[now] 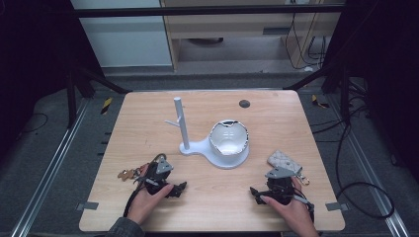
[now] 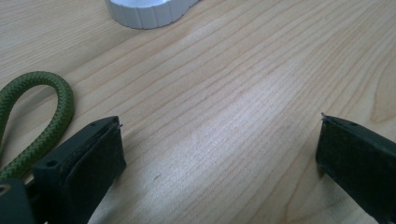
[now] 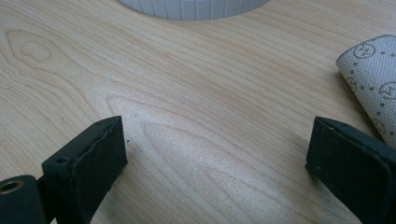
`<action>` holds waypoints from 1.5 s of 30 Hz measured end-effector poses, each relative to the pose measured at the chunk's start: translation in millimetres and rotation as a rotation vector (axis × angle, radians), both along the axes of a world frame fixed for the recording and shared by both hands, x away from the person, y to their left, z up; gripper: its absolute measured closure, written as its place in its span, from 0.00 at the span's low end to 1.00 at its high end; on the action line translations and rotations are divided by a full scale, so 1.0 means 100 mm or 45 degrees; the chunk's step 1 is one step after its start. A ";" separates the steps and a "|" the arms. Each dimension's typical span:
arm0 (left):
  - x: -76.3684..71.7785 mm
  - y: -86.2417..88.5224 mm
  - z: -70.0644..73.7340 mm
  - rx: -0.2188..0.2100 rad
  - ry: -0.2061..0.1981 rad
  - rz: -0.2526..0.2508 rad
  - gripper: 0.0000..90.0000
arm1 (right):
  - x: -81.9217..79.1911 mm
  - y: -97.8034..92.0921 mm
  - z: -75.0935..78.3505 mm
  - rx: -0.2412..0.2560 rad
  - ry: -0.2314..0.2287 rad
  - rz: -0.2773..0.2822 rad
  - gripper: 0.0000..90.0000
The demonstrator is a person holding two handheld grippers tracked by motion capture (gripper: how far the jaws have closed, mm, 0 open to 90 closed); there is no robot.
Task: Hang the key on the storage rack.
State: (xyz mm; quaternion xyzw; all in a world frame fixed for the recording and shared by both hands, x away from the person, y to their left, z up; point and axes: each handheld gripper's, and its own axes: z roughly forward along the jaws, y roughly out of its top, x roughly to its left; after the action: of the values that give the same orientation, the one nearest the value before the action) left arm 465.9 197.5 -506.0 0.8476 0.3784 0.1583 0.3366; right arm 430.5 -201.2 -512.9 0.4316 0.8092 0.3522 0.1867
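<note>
1. The left gripper (image 1: 170, 185) rests low on the pale wooden bench (image 1: 276, 106), held by the person's left hand (image 1: 146, 202); its black fingers (image 2: 88, 163) stand wide apart with only bare wood between them.
2. A loop of thick olive-green braided cord (image 2: 44, 116) lies on the bench just outside the left-hand finger in the left gripper view, close beside it but not between the fingers. In the high view this cord belongs to a small bunch of brass-coloured keys (image 1: 129, 173) lying just beside that gripper on its outer side.
3. The right gripper (image 1: 264, 193) also sits low on the bench in the person's right hand (image 1: 291, 210), and its black fingers (image 3: 93, 158) are spread wide with nothing held.
4. A small beige patterned fabric pouch (image 3: 373, 79) lies just outside the right-hand finger in the right gripper view, apart from it.
5. Ahead of both pairs of fingers stands a white plastic stand (image 1: 185, 123), an upright post with a short side peg joined to a round ribbed bowl (image 1: 228, 143), well beyond the fingertips
</note>
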 end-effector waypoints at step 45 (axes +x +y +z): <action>0.41 0.81 0.72 0.316 0.218 0.017 0.53 | -0.01 0.01 0.00 -0.001 0.002 -0.007 0.05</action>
State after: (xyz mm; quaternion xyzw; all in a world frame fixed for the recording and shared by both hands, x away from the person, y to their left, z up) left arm 506.5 278.4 -433.7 0.8906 0.3889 0.1332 0.1944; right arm 429.0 -200.2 -512.9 0.4341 0.8082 0.3510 0.1875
